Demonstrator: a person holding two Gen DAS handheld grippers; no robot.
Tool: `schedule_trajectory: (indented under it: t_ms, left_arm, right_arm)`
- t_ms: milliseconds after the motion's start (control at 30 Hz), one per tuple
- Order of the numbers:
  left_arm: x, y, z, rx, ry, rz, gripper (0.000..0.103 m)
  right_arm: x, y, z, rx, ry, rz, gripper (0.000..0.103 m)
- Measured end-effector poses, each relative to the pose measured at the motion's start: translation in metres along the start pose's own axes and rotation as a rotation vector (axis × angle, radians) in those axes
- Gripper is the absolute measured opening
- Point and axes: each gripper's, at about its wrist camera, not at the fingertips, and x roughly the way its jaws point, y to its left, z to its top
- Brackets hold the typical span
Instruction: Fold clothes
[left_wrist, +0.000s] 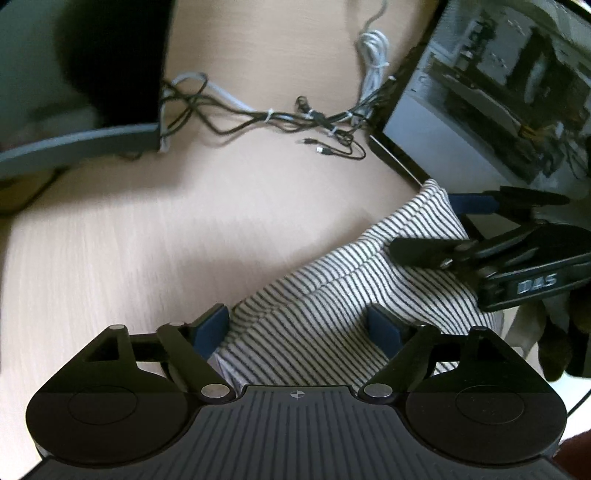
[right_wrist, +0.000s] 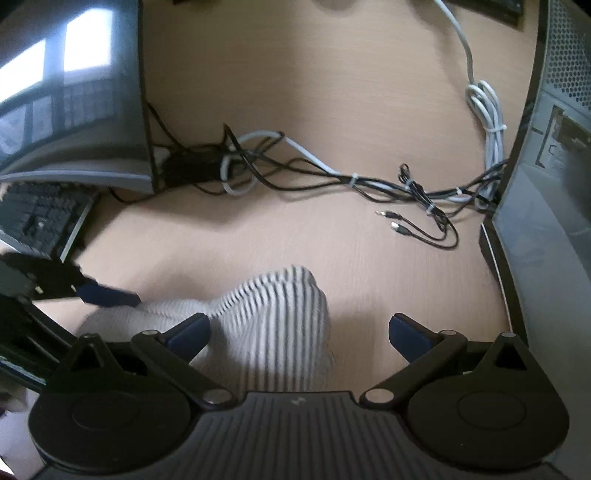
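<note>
1. Striped white-and-dark knit garment (left_wrist: 332, 306) lies bunched on the pale wood-grain table (left_wrist: 147, 258), running between both tongs.
2. Left tongs (left_wrist: 301, 328) stand wide open, the blue pads on either side of the cloth; whether they touch it I cannot tell.
3. Right tongs (right_wrist: 299, 332) are also spread wide: the left blue pad (right_wrist: 190, 330) sits at the garment's edge, the right pad over bare table, so nothing is gripped.
4. From the left wrist view, the right tongs rest on the cloth's far end.
5. Farther off, a tangle of black and white cables (right_wrist: 332, 173) lies across the table.
6. Beyond, a dark monitor (right_wrist: 74, 92) and black keyboard (right_wrist: 40, 218) stand left, a grey computer case (left_wrist: 498, 92) right.
</note>
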Motion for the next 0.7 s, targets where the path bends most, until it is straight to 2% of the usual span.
schedule_trajectory:
  t_ms: [133,167,267,333,700]
  left_arm:
    - [-0.006,-0.010,-0.002,0.027,-0.013,0.034,0.087]
    - [-0.007,-0.013,-0.002,0.032,-0.014,0.043,0.087]
    - [-0.008,-0.016,-0.002,0.030,-0.014,0.061,0.087]
    - [-0.009,-0.019,-0.003,0.036,-0.014,0.072,0.087]
    - [-0.014,-0.019,-0.010,0.017,-0.028,0.076,0.087]
  right_arm:
    - [-0.015,-0.017,0.001,0.097,-0.062,0.076,0.103]
    - [-0.012,-0.021,0.000,0.112,-0.050,0.056,0.103]
    - [0.015,-0.032,-0.004,0.133,0.061,-0.037,0.103]
    - [0.030,-0.037,-0.009,0.157,0.104,-0.048,0.103]
    - [0.030,-0.031,-0.011,0.111,0.085,-0.074,0.103]
